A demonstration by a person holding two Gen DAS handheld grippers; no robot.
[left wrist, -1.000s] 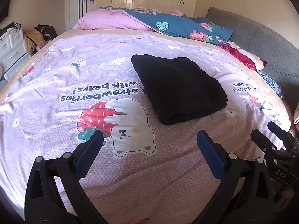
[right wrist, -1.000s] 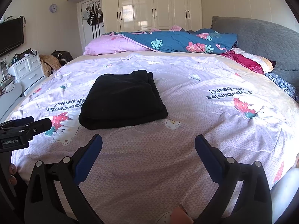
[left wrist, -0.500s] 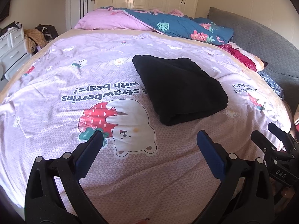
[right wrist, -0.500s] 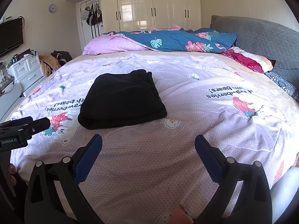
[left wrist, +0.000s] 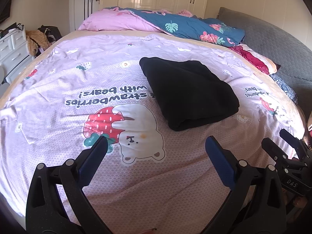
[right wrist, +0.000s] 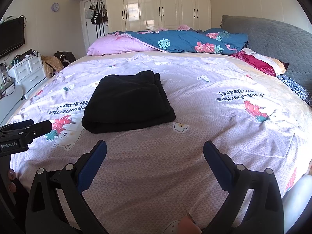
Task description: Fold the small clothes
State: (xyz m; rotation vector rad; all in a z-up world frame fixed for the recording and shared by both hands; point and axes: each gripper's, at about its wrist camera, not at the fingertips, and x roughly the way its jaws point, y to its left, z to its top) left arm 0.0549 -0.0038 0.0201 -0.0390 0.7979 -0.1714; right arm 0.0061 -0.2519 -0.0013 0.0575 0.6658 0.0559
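You see a bright room in both views. Sunlight falls on the bed cover [left wrist: 120,74], and the near part sits in soft shade. The shiny wardrobe doors [right wrist: 154,3] show a white glare. The black folded cloth [right wrist: 126,101] is so dark you can hardly see its folds. Edges bend round, corners go black. Nothing looks blurry.

A bed [left wrist: 58,89] is carrying a folded black garment [left wrist: 187,91] near its middle; beyond the garment a pink pillow [left wrist: 117,20], a blue quilt [left wrist: 191,27] and a red pillow [left wrist: 255,58] are lying.
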